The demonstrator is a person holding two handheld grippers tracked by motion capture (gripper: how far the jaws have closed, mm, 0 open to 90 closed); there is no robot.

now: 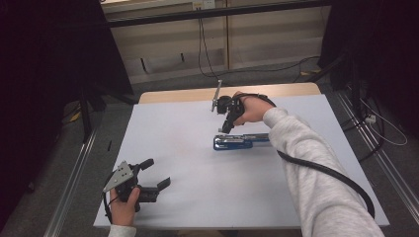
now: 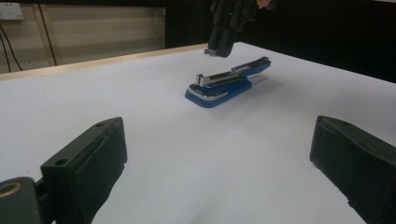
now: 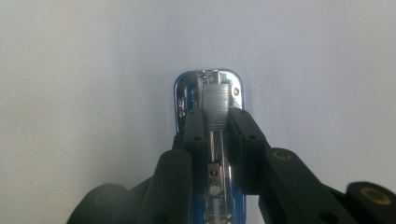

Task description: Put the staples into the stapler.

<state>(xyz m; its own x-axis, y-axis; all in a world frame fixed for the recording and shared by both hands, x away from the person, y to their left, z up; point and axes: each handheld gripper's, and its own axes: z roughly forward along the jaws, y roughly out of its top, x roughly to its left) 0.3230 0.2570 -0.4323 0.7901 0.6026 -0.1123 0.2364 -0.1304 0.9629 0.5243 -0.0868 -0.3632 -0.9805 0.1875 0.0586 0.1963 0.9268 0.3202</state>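
Your right gripper [image 3: 216, 122] points steeply down, jaws clamping a staple strip [image 3: 215, 106] above the blue stapler [image 3: 184, 100]; your left gripper [image 1: 154, 174] rests level on the surface [image 1: 197, 192], jaws released

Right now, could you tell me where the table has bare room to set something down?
The table is bare between the blue stapler and the left tongs, and along the near edge in front of the stapler. The far left corner is free too. It is crowded only at the stapler, where the right tongs hang just above it, holding a strip of staples.
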